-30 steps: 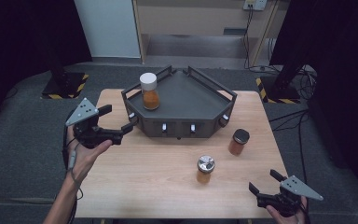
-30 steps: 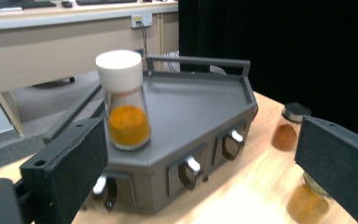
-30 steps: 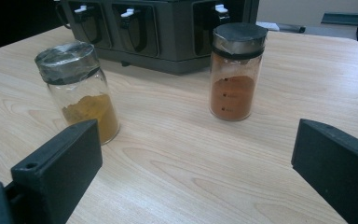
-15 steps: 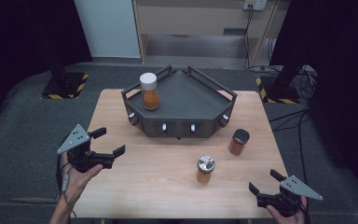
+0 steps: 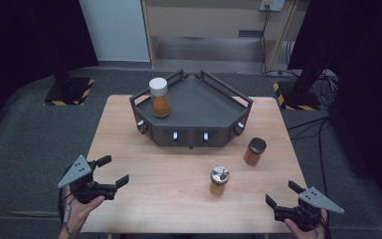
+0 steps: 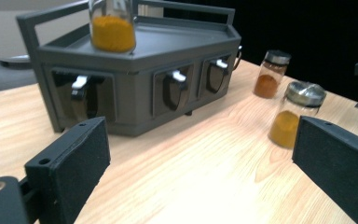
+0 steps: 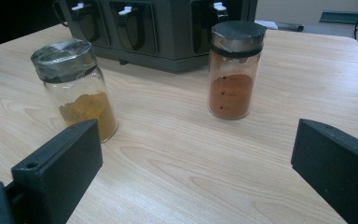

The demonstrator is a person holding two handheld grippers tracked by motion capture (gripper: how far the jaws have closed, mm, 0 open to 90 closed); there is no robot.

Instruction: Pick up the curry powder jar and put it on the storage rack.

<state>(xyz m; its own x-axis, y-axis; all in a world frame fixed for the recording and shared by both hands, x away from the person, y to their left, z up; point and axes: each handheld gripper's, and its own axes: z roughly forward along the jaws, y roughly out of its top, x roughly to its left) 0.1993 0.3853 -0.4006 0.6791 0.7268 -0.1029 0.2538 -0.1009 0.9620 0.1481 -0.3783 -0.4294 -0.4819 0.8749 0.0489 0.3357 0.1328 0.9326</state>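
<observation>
Light wood table [image 5: 144,149]: silver-lidded glass jar w/ yellow powder [image 5: 219,180] upright lower centre; left gripper [image 5: 112,172] and right gripper [image 5: 281,195] jaws spread, empty.

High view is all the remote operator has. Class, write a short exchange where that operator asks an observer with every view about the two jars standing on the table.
Operator: How full is the silver-lidded jar?
Observer: In the right gripper view it is less than half full of yellow powder.
Operator: Any markings on the dark-lidded jar?
Observer: Yes, that view shows small dark print on its glass, too small to read.
</observation>
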